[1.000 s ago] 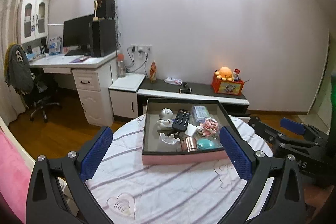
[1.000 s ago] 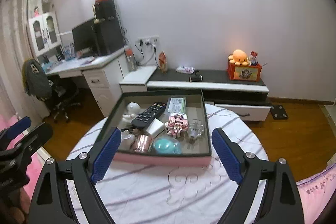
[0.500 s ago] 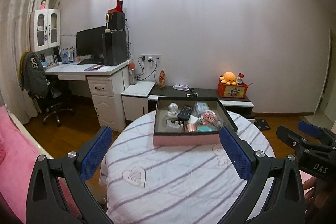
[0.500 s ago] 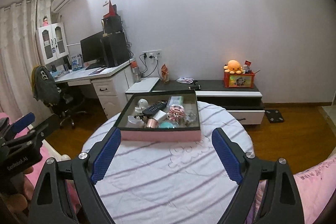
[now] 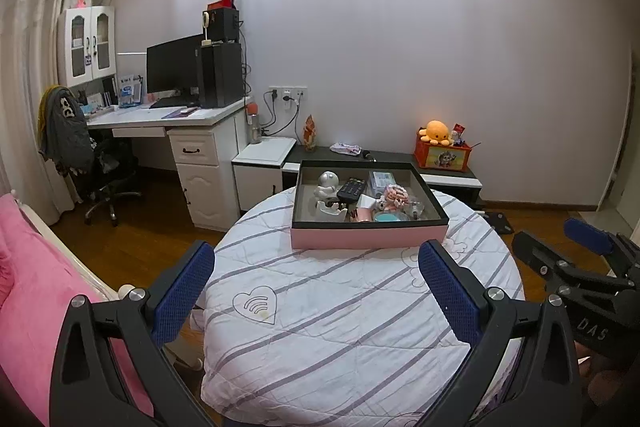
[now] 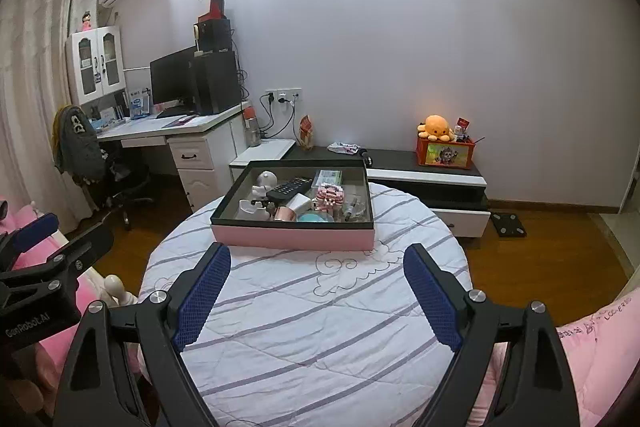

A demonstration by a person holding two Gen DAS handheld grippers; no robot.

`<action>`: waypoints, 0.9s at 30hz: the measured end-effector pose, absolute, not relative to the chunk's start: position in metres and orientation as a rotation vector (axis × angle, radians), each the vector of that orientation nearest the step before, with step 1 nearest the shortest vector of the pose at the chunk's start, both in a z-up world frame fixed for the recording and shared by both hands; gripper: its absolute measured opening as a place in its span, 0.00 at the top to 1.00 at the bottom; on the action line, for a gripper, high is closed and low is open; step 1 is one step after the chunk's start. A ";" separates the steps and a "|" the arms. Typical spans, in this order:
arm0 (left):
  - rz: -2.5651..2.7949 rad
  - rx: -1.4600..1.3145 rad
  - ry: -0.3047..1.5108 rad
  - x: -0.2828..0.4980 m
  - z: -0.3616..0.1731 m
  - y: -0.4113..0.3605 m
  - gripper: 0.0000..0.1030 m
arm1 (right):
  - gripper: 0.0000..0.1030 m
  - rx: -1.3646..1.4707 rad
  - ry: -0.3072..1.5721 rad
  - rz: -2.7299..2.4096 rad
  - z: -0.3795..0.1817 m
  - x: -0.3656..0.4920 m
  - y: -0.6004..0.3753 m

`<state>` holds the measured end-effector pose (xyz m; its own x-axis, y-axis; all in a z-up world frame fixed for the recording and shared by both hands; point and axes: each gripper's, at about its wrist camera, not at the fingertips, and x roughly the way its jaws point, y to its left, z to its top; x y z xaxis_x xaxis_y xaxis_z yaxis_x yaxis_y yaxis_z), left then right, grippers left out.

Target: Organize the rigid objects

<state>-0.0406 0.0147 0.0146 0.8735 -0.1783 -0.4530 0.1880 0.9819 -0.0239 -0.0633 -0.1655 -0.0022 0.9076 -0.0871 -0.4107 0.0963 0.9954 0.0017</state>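
Note:
A pink box with a dark rim (image 5: 370, 238) (image 6: 294, 238) stands at the far side of a round table with a striped white cloth (image 5: 340, 327) (image 6: 304, 327). In the box lie a white robot figure (image 5: 328, 183) (image 6: 265, 183), a black remote (image 5: 351, 189) (image 6: 289, 187), a pink block toy (image 5: 395, 195) (image 6: 329, 195), a teal round thing (image 5: 390, 216) and other small items. My left gripper (image 5: 316, 291) and right gripper (image 6: 316, 291) are both open and empty, over the near half of the table, well short of the box.
A white desk (image 5: 168, 125) with monitor and an office chair (image 5: 80, 155) stand at the left. A low cabinet (image 5: 448, 179) with an orange plush stands behind the table. Pink bedding (image 5: 28, 287) lies at the left, and pink bedding (image 6: 600, 347) at the right.
Both grippers have pulled back from the box and risen; the box now looks smaller and farther away. Both stayed open and empty.

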 end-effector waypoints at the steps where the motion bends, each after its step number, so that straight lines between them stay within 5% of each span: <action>1: -0.193 0.021 0.471 -0.040 0.014 0.015 0.00 | 0.13 0.016 0.422 -0.097 -0.003 -0.064 -0.164; 27: -0.199 0.031 0.469 -0.053 0.016 0.009 0.00 | 0.13 0.011 0.353 -0.173 0.010 -0.088 -0.166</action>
